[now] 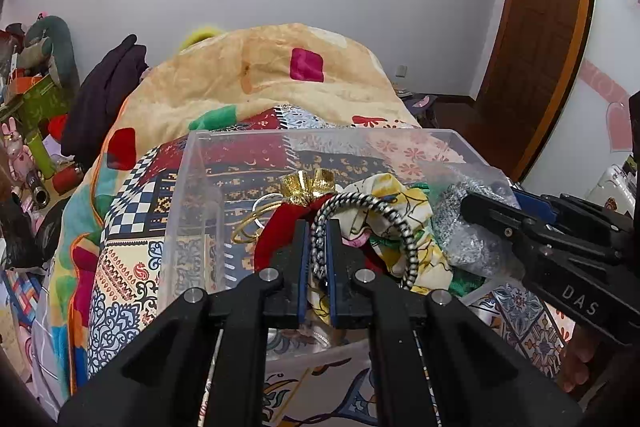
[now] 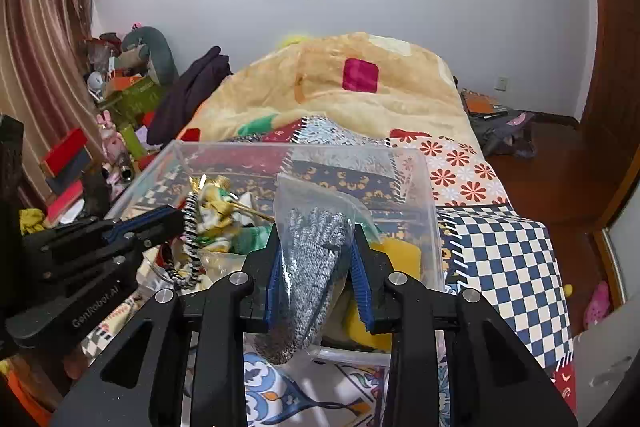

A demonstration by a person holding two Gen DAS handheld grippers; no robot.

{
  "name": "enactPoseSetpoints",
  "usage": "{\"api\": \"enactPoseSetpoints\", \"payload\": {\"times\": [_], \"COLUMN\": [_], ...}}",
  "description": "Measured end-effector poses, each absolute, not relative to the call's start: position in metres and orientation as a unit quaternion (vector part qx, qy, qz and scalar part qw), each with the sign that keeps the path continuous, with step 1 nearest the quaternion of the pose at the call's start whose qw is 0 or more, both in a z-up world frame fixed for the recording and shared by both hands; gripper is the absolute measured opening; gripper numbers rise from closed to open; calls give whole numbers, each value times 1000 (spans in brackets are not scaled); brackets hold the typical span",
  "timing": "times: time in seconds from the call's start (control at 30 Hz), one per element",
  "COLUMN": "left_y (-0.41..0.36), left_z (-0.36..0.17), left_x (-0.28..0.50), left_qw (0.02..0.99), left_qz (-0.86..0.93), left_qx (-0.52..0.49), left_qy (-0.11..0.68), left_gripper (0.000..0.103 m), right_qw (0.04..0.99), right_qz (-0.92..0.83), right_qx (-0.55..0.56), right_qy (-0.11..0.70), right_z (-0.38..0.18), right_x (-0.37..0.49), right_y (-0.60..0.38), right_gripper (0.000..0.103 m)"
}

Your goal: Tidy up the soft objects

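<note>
1. Between the fingers of my left gripper (image 1: 316, 259) I have a black-and-white braided cord (image 1: 372, 211) clenched. It loops up and away past my fingertips, and I judge that loop could catch on the fabric beyond it when I move.
2. My right gripper (image 2: 316, 267) is closed on a bagged grey knit glove (image 2: 312, 267). The plastic bag is slick and the glove sags below my fingers, so it may slide out if I tilt or jerk.
3. Just past my left fingertips lie a red velvet pouch (image 1: 288, 223) with a gold ribbon (image 1: 308, 183) and a yellow-patterned cloth (image 1: 396, 203), touching the cord. Pulling the cord could drag them along.
4. All of this sits inside the clear plastic bin (image 1: 192, 163), whose far wall stands beyond both pairs of fingers. My two grippers are near each other over it, so they could knock together or tip the light bin.
5. Farther off, the bin rests on a soft patchwork quilt (image 2: 500, 239), an unsteady base if I push down.
</note>
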State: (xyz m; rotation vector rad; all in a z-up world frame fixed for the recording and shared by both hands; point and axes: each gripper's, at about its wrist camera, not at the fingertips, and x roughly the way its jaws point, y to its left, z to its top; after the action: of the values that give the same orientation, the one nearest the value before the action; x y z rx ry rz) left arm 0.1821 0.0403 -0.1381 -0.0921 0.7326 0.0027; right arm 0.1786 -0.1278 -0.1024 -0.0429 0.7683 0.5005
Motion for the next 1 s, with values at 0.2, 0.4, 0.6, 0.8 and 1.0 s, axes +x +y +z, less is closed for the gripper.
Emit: {"api": "enactPoseSetpoints", "payload": {"times": [0.2, 0.4, 0.6, 0.8, 1.0], "left_y": [46, 50, 51, 43, 30], "left_z": [-136, -119, -87, -44, -8], "left_x": [179, 161, 137, 105, 70], "left_qw": [930, 938, 950, 967, 981], "left_qz": [-4, -10, -17, -27, -22], "left_qx": [-56, -60, -66, -57, -36], "left_qy": [362, 342, 304, 247, 189], "left_gripper": [20, 23, 23, 23, 43], "right_qw": [897, 905, 916, 930, 940], "right_qz": [236, 241, 254, 265, 275], "right_qx": [-33, -29, -22, -9, 6], "right_qy": [372, 350, 311, 253, 202], "right_z": [-102, -85, -55, -16, 17], "right_x": [178, 168, 149, 121, 96], "right_y": [-127, -134, -142, -151, -161], "right_gripper": [44, 54, 54, 54, 55]}}
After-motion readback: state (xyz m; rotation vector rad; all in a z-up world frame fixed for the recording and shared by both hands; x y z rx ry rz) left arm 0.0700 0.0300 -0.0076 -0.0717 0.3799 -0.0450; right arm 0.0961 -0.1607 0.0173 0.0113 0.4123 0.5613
